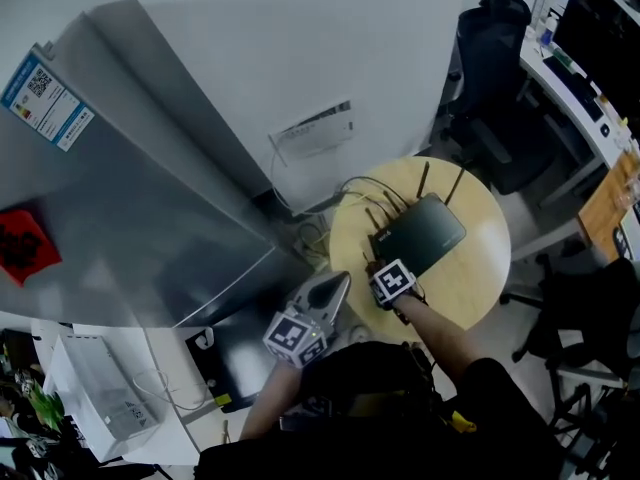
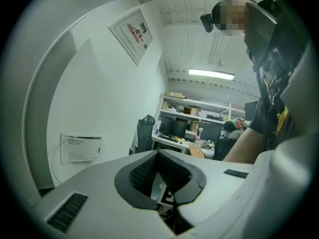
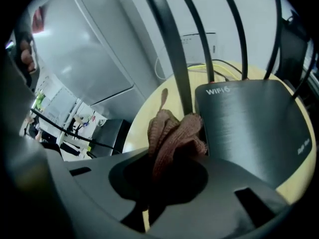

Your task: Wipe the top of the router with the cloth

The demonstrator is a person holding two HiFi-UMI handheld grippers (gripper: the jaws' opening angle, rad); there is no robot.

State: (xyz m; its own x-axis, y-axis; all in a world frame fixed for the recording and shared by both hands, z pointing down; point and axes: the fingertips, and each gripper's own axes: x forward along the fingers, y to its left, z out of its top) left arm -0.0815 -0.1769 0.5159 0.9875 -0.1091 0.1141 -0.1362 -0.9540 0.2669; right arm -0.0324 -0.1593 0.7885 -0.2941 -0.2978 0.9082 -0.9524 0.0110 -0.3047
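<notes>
"Where did the router (image 1: 420,233) sit?"

"Mid-surface (image 1: 480,288), antennas up."

"And the hand-held grippers?"

"The left hand-held gripper (image 2: 157,154) hung off the surface's left edge, jaws together, empty. The right hand-held gripper (image 3: 174,151) was clamped on the cloth (image 3: 175,132), which was bunched against the router's near corner."

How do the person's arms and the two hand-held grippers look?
The left hand-held gripper and right hand-held gripper are light grey with dark pads. Each carries a cube of black-and-white square markers. The person wears a black short-sleeved top.
</notes>
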